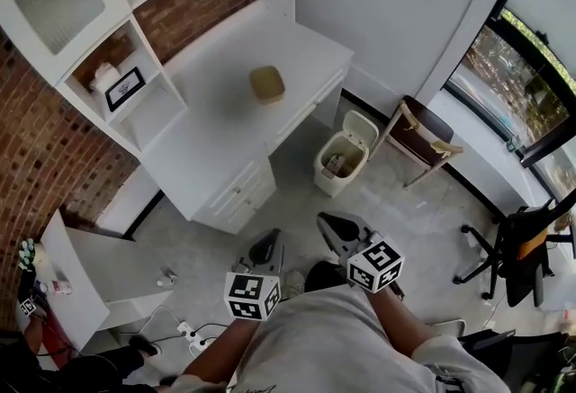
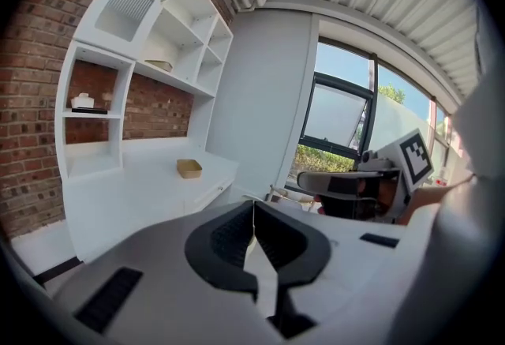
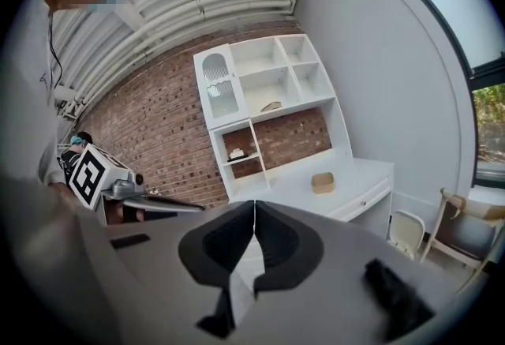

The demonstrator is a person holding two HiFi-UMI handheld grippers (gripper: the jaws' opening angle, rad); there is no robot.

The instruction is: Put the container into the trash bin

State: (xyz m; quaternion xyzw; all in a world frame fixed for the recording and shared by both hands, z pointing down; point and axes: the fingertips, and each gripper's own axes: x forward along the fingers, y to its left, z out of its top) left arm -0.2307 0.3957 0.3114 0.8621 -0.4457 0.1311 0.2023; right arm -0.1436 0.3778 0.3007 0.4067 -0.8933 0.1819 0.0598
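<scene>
Bin [image 1: 334,182] interior in head view only

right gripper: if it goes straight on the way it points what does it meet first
Probably the white desk, just left of the tan container on it. Nothing nearer shows ahead of the right gripper, though depth is unclear.
</scene>
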